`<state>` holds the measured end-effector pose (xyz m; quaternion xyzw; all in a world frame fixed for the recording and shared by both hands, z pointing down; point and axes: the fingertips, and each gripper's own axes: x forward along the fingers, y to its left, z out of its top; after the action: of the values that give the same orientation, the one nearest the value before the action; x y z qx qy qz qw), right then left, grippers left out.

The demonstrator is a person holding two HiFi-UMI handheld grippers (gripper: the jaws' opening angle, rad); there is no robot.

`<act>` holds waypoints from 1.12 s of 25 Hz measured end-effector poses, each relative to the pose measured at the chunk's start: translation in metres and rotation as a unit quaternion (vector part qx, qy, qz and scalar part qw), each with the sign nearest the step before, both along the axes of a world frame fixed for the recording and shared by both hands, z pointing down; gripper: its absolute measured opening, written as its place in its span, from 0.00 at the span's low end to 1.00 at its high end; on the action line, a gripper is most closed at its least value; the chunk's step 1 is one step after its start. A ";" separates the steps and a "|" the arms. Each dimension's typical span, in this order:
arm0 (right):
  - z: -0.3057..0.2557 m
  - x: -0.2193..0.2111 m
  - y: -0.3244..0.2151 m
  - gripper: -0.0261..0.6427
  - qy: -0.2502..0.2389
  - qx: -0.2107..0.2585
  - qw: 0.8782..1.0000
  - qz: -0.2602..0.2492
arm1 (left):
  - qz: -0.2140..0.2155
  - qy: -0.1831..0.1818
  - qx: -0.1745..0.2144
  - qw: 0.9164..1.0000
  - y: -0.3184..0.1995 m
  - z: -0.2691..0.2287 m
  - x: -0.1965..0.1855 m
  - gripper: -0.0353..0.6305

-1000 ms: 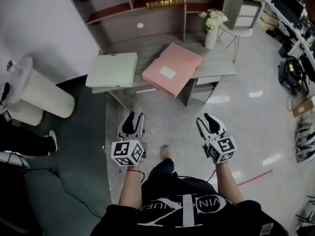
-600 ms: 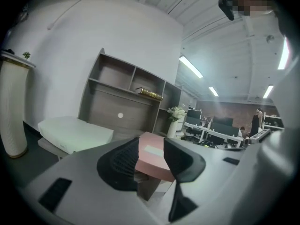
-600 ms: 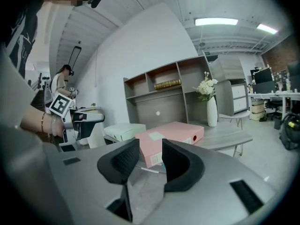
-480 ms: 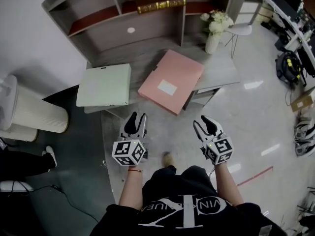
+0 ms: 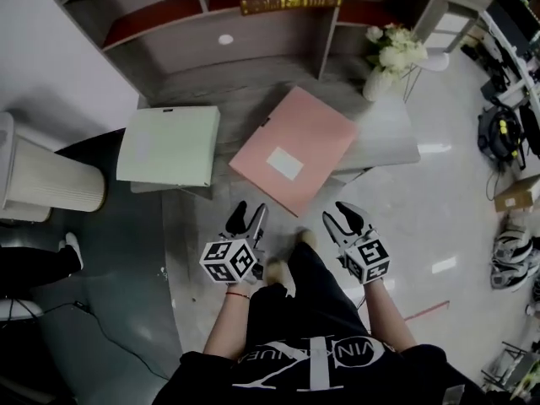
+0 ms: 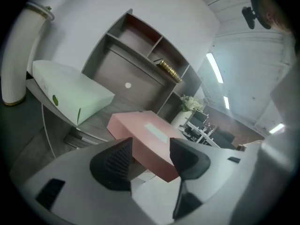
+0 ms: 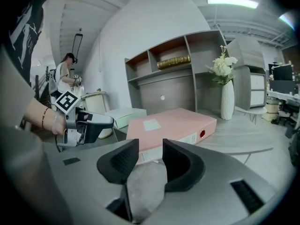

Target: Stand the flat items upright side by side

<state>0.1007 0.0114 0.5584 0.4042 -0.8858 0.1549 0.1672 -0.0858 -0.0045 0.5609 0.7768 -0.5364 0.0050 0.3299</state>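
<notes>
The approach is in hand: the pink binder (image 5: 295, 146) and green file (image 5: 169, 144) lie flat on the tabletop (image 5: 384, 129). The left tongs (image 5: 249, 212), empty, have just been opening; the right tongs (image 5: 342, 213) stand apart, empty. Next probably comes closing on the binder's near edge and tipping it upright.

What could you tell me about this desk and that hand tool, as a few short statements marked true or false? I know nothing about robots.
1. The pink folder lies flat on the desk. True.
2. The green folder stands upright. False: it also lies flat, to the left of the pink one and apart from it.
3. A vase of white flowers stands on the desk. True.
4. The right gripper is clamped on the pink folder. False: its jaws stand apart with nothing between them, and it has not reached the folder.
</notes>
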 end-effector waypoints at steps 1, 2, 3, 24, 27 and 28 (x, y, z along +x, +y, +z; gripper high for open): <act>0.001 0.000 -0.007 0.29 0.003 0.000 1.000 -0.010 | -0.001 0.006 -0.011 1.000 -0.001 0.007 0.004 0.41; 0.002 0.000 -0.014 0.29 0.006 0.000 1.000 -0.018 | -0.003 0.015 -0.023 1.000 -0.002 0.014 0.008 0.43; 0.003 -0.001 -0.021 0.29 0.010 -0.001 1.000 -0.027 | -0.008 0.027 -0.034 0.999 -0.005 0.021 0.010 0.45; 0.042 -0.012 -0.060 0.29 0.022 -0.029 0.995 -0.088 | -0.066 0.381 -0.116 0.915 -0.028 0.092 0.081 0.65; 0.039 -0.007 -0.066 0.30 0.040 -0.009 0.996 -0.082 | -0.083 0.468 -0.121 0.871 -0.028 0.080 0.087 0.50; 0.037 -0.005 -0.069 0.30 0.048 0.000 0.996 -0.079 | -0.085 0.474 -0.121 0.868 -0.028 0.076 0.087 0.50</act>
<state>0.0958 -0.0578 0.5953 0.3396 -0.9060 0.1217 0.2215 0.0010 -0.0329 0.6366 0.5909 -0.3751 -0.3266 0.6351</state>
